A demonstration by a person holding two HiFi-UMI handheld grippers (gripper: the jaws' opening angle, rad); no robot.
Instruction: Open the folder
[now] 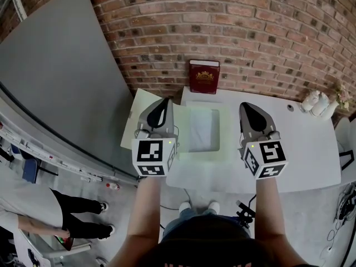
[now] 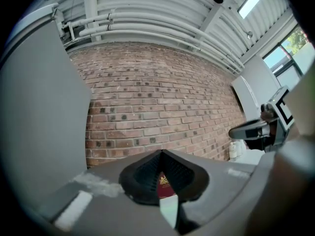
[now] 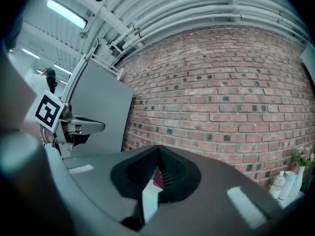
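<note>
Left gripper (image 1: 166, 102) and right gripper (image 1: 245, 107) flank the folder (image 1: 203, 129).

A dark red book with a gold crest (image 1: 204, 77) stands against the brick wall (image 1: 250, 32) at twelve o'clock on the white table (image 1: 300, 154). White bottles (image 1: 316, 103) and flowers (image 1: 340, 95) sit at two o'clock. A grey panel (image 1: 61, 82) fills ten o'clock, and a bystander's black-trousered legs (image 1: 78, 213) show at eight o'clock

Folder (image 1: 203, 129): pale green, translucent, rectangular. Lies flat on the white desk (image 1: 300, 149), centre-left, near the front edge. A white sheet (image 1: 201, 125) shows inside. Cannot tell whether it is open.
</note>
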